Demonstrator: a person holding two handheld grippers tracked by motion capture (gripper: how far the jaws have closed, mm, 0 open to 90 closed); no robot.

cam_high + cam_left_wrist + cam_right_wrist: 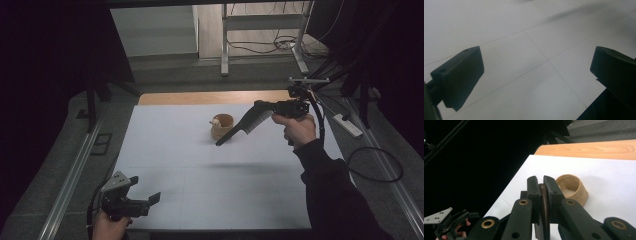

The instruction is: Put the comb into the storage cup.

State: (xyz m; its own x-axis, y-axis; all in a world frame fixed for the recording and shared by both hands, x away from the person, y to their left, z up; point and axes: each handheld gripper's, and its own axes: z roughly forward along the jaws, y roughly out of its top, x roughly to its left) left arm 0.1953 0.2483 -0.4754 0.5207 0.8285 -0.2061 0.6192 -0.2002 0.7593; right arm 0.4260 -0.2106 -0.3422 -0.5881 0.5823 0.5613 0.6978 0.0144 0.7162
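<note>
Comb is what I've got in my right gripper at the moment, dark one, long and toothed. In the high view it sits right of centre in the frame, hanging up off the table and slanting down toward the lower left, with its far tip ending just beside the little tan bowl. From the right gripper view the jaws are pinched tight on the comb's brown spine, which runs straight up the middle of the frame between the two black pads, no gap on either side. The bowl shows just right of centre there, sitting on the white table, and it looks empty from that angle. In the high view there's a small pale thing at the bowl's left rim, can't tell what it is.

My left gripper is down in the lower left corner of the high view, near the front edge of the table. Its jaws stand wide apart with nothing between them; the left gripper view has one black pad at the left edge, the other at the right, and bare white tabletop in between.

A strip of wood runs along the table's far edge.
</note>
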